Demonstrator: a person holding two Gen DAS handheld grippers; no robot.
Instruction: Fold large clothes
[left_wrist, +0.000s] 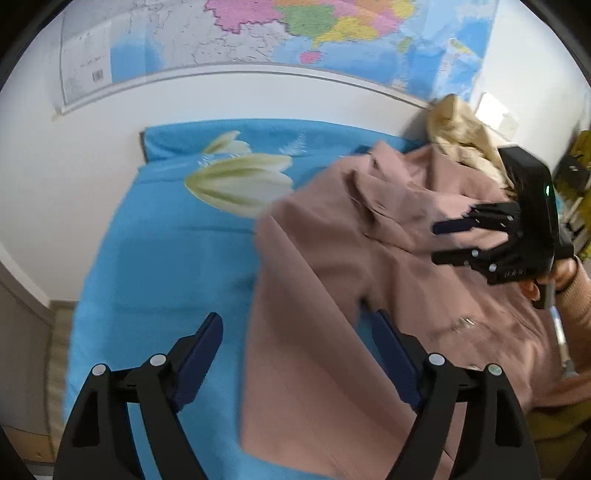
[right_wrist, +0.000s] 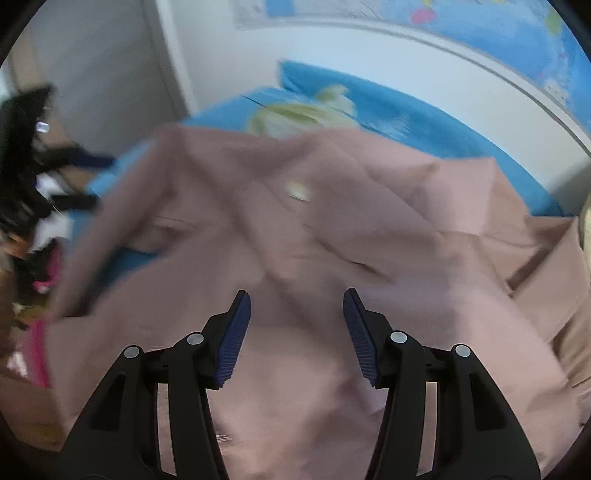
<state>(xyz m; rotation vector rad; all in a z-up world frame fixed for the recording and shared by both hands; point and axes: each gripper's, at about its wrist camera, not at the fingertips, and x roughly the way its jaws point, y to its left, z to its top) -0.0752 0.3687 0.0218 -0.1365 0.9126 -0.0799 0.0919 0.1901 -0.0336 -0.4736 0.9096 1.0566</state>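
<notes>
**Nothing's gripped, and the coat's half off-centre**

Your left gripper (left_wrist: 291, 354) is spread wide over the coat (left_wrist: 369, 295), nothing pinched. Your right gripper (right_wrist: 297, 332) sits half open above the same cloth, not biting it either. The coat lies rumpled across the bed (left_wrist: 166, 258), bunched toward the right. Grab a loose ridge now and you'll probably catch one layer only, dragging the fold crooked

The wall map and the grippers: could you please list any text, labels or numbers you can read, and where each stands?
None reads clearly.
Wall map: place names too small to read.
Map's white legend panel: a barcode and print, blurred.
Right gripper: small pale marking on its body, illegible.
Pink garment: no print visible.
</notes>
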